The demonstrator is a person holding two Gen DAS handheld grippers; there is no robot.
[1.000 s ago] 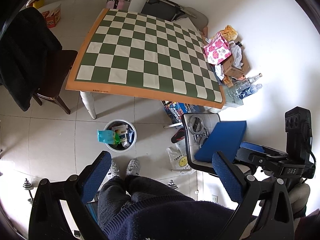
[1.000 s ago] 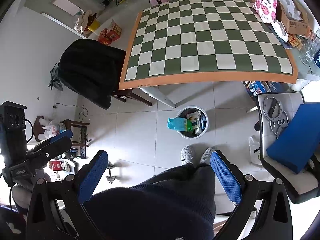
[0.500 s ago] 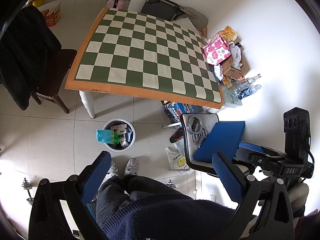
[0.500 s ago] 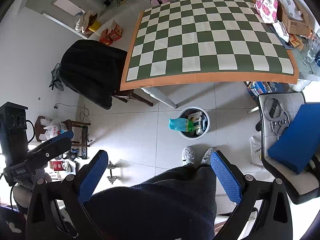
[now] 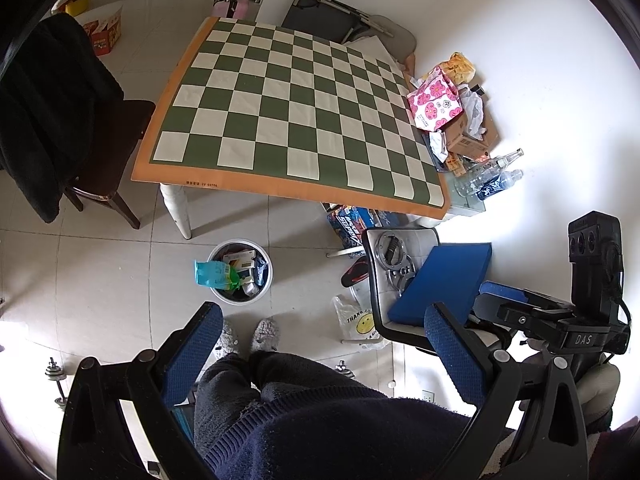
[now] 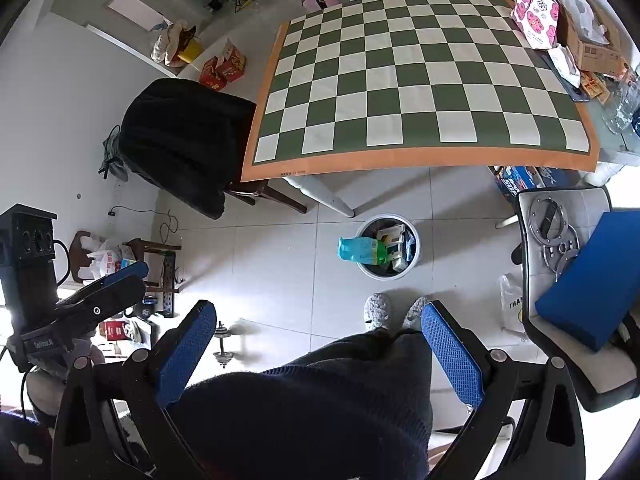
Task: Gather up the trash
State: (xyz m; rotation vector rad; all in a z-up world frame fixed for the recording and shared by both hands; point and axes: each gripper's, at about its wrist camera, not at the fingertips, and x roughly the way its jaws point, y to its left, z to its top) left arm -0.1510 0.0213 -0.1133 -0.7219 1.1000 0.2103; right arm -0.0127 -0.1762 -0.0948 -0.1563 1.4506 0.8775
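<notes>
A white trash bin [image 5: 265, 292] stands on the tiled floor by the table leg, filled with packaging; a teal packet [image 5: 214, 274] hangs over its left rim. It also shows in the right wrist view [image 6: 416, 258], with the packet [image 6: 358, 250]. My left gripper [image 5: 320, 334] is open and empty, held high above the person's legs. My right gripper [image 6: 318, 336] is open and empty at the same height. The checkered table [image 5: 288, 120] carries nothing on its squares.
A pink floral bag [image 5: 436, 100], boxes and bottles [image 5: 488, 180] pile up at the table's right side. A chair [image 5: 382, 264] with a blue cushion [image 5: 444, 280] and metal rings stands right. A chair draped with a black coat [image 5: 44, 120] stands left. A yellow smiley bag [image 5: 360, 324] lies on the floor.
Both grippers drifted slightly; the scene shifts a little in each view. Jaws stay open and empty.
</notes>
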